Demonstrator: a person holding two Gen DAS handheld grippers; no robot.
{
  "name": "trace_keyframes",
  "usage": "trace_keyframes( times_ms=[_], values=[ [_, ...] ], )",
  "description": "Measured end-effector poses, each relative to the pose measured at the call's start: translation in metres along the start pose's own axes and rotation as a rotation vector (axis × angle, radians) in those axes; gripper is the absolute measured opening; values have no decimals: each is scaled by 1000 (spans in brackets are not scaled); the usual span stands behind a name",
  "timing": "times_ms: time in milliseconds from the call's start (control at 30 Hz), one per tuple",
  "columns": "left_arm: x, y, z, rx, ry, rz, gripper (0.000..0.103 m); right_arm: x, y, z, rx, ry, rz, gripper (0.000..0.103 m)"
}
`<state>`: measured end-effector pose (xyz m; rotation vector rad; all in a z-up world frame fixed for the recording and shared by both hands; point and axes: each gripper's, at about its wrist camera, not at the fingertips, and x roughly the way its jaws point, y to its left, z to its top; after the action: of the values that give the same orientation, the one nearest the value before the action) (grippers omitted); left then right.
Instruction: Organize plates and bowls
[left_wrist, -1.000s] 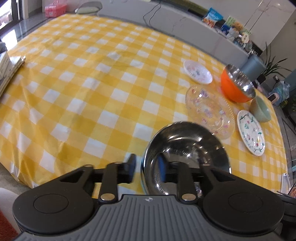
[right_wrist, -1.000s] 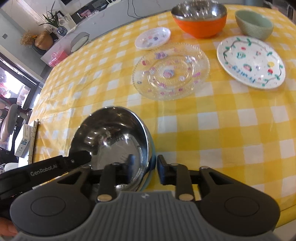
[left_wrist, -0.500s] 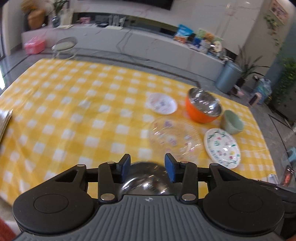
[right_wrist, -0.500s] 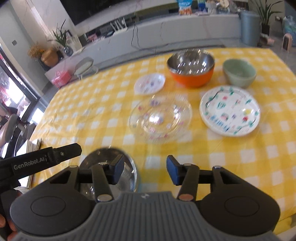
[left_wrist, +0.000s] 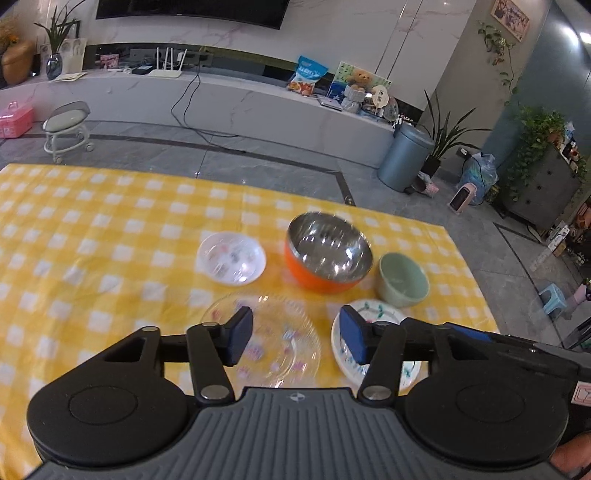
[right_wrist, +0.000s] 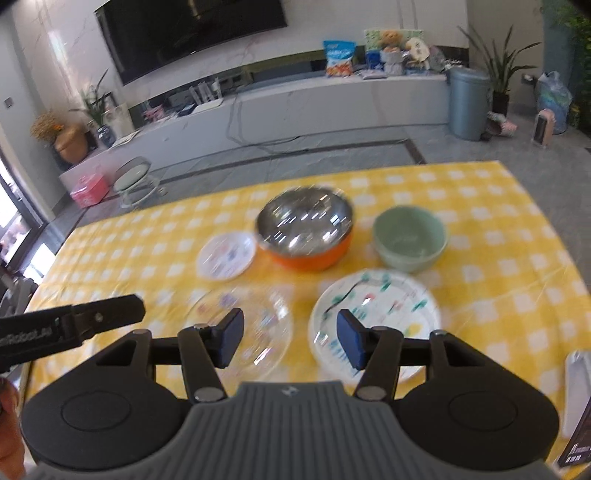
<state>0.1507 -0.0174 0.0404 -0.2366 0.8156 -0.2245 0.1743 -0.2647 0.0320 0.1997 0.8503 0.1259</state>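
Both views are smeared by motion, so the printed patterns on the dishes cannot be read. The left gripper (left_wrist: 295, 339) and the right gripper (right_wrist: 290, 339) each hang above the near part of the table with jaws spread wide and nothing between them. Their dark bodies hide the near edge of the clear glass plate (left_wrist: 273, 332) and part of the white patterned plate (right_wrist: 380, 314) just beside it. Farther back sit a small white plate (left_wrist: 231, 258), a steel bowl with an orange outside (left_wrist: 327, 254) and a pale green bowl (left_wrist: 402, 278), close together but whether any touch cannot be told. All rest on a yellow and white checked tablecloth (left_wrist: 92, 229). A white object at the right view's lower right edge is cut off and unidentifiable. Beyond the table lie a grey tiled floor, a long white marble counter (left_wrist: 221, 99), a wall television (right_wrist: 192, 33), a grey bin (left_wrist: 404, 157), a small stool (left_wrist: 68, 127) and potted plants.
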Motion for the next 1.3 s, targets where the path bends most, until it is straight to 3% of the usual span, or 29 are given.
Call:
trace_keyframes(
  times_ms=[200,500,700,1000,1167,1300],
  values=[
    [38,-14,19,23,9,-6,70,32,-23,29,41,-1,-18,63],
    [96,-10,42,-41,42,-49,71,87,-50,56,120,47,-6,63],
    [135,-9,54,-30,71,5,71,115,-60,65,175,62,14,62],
    [178,6,55,-26,124,51,67,152,-55,59,178,126,13,49],
    [193,7,56,-12,146,71,59,165,-55,56,193,152,25,44],
    [201,4,56,10,157,78,45,169,-57,54,217,160,48,41]
  ],
)
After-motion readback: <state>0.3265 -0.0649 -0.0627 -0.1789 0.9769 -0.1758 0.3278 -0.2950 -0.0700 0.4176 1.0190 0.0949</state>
